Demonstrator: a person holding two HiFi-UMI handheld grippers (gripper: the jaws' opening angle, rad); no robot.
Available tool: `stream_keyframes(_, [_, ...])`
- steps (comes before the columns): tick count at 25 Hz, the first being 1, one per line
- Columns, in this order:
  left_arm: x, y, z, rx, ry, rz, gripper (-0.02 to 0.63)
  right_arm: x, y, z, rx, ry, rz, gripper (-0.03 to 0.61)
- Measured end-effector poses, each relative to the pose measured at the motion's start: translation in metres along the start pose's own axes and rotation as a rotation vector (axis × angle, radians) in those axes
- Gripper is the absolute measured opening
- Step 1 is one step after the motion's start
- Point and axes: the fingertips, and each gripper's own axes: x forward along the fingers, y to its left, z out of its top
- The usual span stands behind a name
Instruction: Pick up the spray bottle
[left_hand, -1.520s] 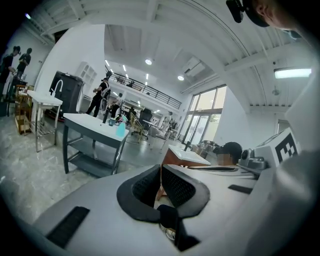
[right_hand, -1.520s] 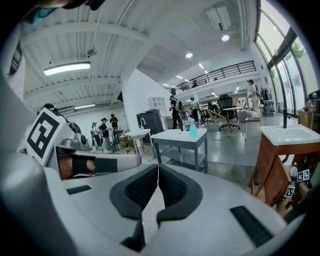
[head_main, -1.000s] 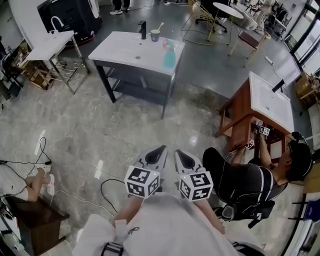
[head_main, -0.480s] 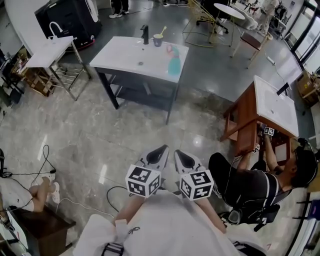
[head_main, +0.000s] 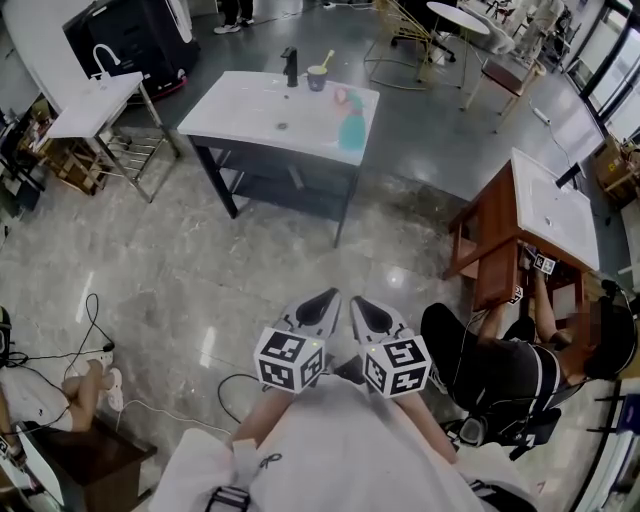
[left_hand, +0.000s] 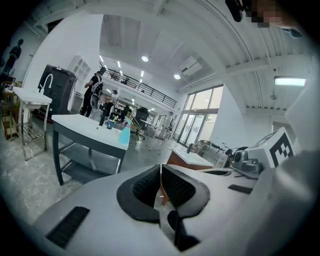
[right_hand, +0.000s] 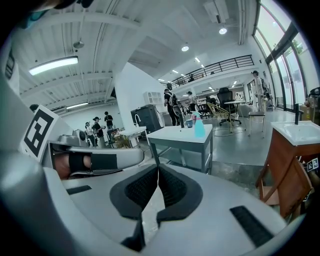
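Head view: glossy grey stone floor (head_main: 200, 270) with pale veining and lamp glare. In the upper middle of the frame stands a table (head_main: 250, 110) with a smooth white rectangular sink top on a dark frame. It carries a black faucet (head_main: 289, 64), a small cup (head_main: 318, 73) with a yellow stick in it, and the spray bottle (head_main: 351, 131). The bottle is translucent teal and flares toward its base. At the right edge is a red-brown wooden cabinet (head_main: 480, 250) with a white top, and a seated person (head_main: 500, 365) reaches into it.

Left gripper (head_main: 325, 298) and right gripper (head_main: 360, 304): grey plastic shells, black ribbed pads, a marker cube on each. They sit side by side at bottom centre.

Against the frame a second ago: table, bottle and floor cables sit slightly lower and further right. Both grippers hold the same spot in the frame, jaws closed then as now.

Left gripper view: pads meet at the tips, nothing between them. The bottle (left_hand: 124, 135) stands on the table's near corner, well beyond the jaws, up and to their left.

Right gripper view: pads together, empty. The bottle (right_hand: 199, 128) is far ahead, above and right of the tips.
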Motion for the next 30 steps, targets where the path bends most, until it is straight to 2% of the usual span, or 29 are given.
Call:
stream_keyframes(9, [0.002, 0.008, 0.001, -0.023, -0.01, 0.015, 0.032, 0.007, 0.004, -0.005, 0.025, 0.022, 0.028, 0.028])
stream_keyframes(17, [0.011, 0.014, 0.01, -0.006, -0.027, 0.042, 0.032, 0.016, -0.003, 0.004, 0.016, -0.002, 0.053, 0.028])
stream_keyframes(25, [0.041, 0.019, 0.011, -0.006, -0.003, 0.058, 0.032, 0.031, -0.036, 0.012, 0.02, -0.003, 0.049, 0.028])
stream_keyframes(30, [0.059, 0.025, 0.018, 0.05, 0.01, 0.085, 0.032, 0.048, -0.072, 0.022, 0.062, -0.004, 0.028, 0.028])
